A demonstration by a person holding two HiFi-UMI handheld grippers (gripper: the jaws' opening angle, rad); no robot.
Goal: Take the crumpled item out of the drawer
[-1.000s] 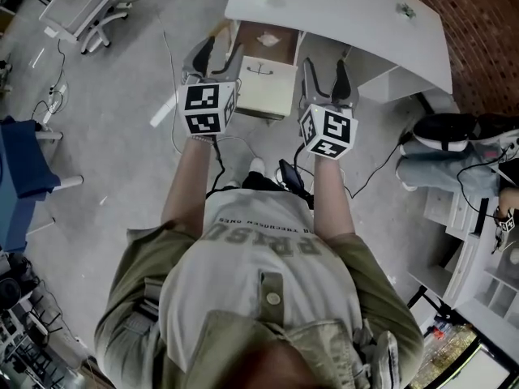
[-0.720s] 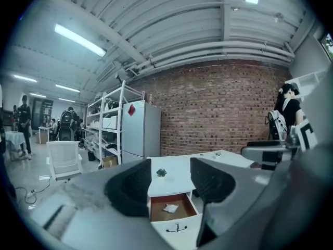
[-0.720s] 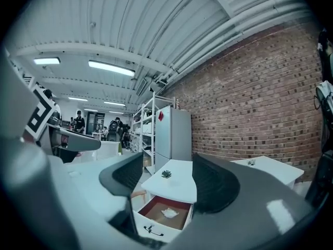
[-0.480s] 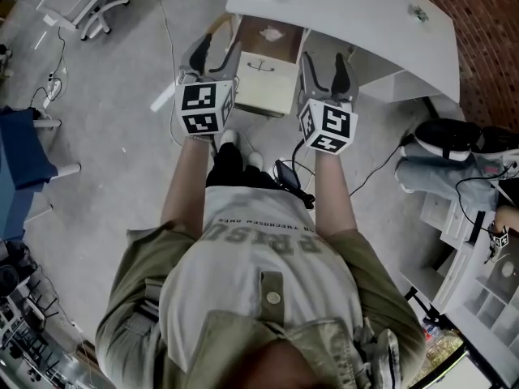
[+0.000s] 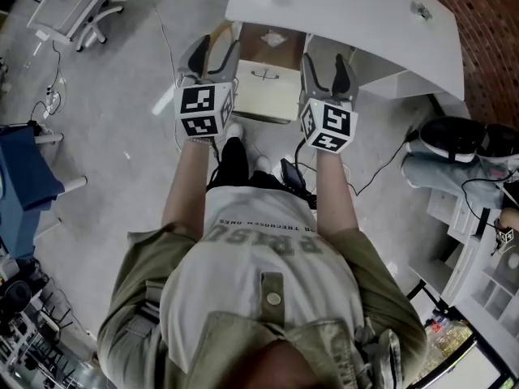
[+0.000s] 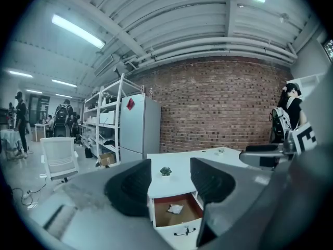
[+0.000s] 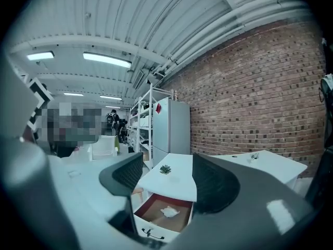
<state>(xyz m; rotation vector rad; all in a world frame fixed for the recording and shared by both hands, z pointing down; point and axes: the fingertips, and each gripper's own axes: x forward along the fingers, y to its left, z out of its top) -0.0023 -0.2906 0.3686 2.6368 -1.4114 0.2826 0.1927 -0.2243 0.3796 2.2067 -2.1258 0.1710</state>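
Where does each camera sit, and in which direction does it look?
Head view: on the person's head, facing steeply down onto the open drawer; torso, forearms, left claw and right claw show.
Left gripper view: on the left claw, facing forward at the drawer; its parted jaws show.
Right gripper view: same from the right claw.
All three share the crumpled item.

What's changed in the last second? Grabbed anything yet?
Only the person's leg moved, stepping forward below the left claw. Nothing was grabbed or let go. The left claw and right claw stay open and empty, short of the open drawer, with the crumpled paper still inside.
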